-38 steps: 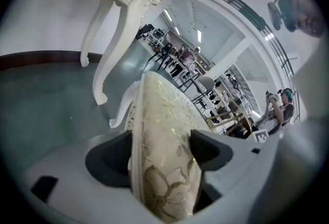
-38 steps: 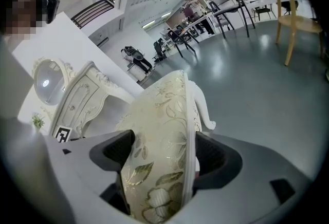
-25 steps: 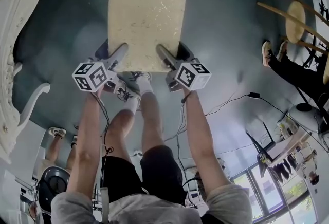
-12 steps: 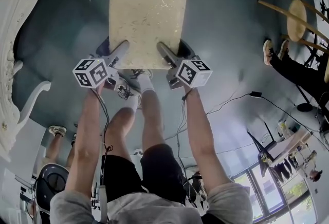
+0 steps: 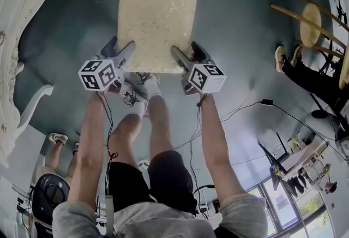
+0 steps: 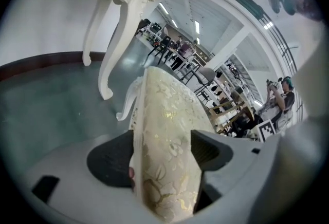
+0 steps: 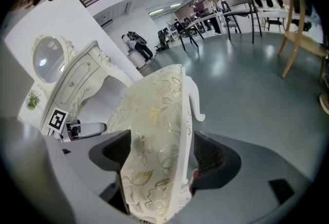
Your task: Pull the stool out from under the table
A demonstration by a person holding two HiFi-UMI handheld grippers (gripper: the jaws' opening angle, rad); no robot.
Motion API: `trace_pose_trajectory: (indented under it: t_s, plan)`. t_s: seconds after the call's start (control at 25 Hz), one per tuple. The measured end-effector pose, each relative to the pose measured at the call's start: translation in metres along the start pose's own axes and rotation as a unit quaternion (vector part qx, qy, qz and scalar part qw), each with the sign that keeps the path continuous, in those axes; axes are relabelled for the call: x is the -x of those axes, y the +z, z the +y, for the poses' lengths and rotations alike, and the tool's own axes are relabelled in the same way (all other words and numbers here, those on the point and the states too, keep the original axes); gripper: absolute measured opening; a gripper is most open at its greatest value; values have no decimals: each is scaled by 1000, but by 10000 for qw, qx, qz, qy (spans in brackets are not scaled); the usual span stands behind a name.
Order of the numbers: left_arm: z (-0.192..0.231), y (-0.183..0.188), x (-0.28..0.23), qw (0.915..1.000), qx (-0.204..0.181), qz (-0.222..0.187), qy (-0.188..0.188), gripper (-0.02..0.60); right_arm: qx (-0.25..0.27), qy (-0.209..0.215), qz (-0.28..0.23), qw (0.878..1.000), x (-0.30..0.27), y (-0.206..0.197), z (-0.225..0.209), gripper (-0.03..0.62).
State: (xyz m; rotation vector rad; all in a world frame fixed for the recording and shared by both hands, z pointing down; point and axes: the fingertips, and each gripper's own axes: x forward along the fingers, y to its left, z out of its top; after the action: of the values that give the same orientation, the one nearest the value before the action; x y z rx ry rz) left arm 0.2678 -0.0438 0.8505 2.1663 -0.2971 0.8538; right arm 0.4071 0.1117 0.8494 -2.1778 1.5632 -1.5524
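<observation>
The stool (image 5: pixel 157 18) has a square cream seat with a gold floral pattern and stands on the grey floor beside the white carved table (image 5: pixel 22 7). My left gripper (image 5: pixel 121 52) is shut on the seat's near left edge. My right gripper (image 5: pixel 185 55) is shut on the near right edge. In the left gripper view the seat (image 6: pixel 167 130) runs edge-on between the dark pads of the left gripper (image 6: pixel 164 159), with a curved table leg (image 6: pixel 115 53) behind it. The right gripper view shows the seat (image 7: pixel 154 130) pinched in the right gripper (image 7: pixel 159 159).
The holder's legs and shoes (image 5: pixel 144 89) stand just behind the stool. A wooden stool (image 5: pixel 313 21) and another person's shoes (image 5: pixel 283 57) are at the right. A cable (image 5: pixel 245 106) trails over the floor. A dressing table with mirror (image 7: pixel 77 84) stands at the left of the right gripper view.
Both grippers stay clamped on the seat. The stool and grippers have shifted slightly right, a little farther from the table's foot.
</observation>
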Motion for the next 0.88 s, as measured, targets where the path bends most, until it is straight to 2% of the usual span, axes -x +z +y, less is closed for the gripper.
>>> trace_pose_trajectory:
  t_s: [0.16, 0.36, 0.6, 0.76, 0.88]
  plan:
    - [-2, 25, 5, 9996, 75, -231, 131, 347, 200, -18, -109, 9997, 4, 26, 11, 393]
    - [-12, 65, 26, 9977, -132, -611, 247, 345, 927, 80, -279, 9953, 1, 65, 45, 391]
    - [-30, 119, 78, 9919, -377, -1141, 405, 333, 1697, 324, -557, 9834, 6, 117, 115, 391]
    - [-38, 151, 125, 9847, -592, -1522, 609, 325, 2205, 509, -700, 9715, 12, 145, 169, 391]
    - [-37, 169, 169, 9780, -594, -1810, 849, 321, 2565, 688, -797, 9608, 17, 162, 215, 391]
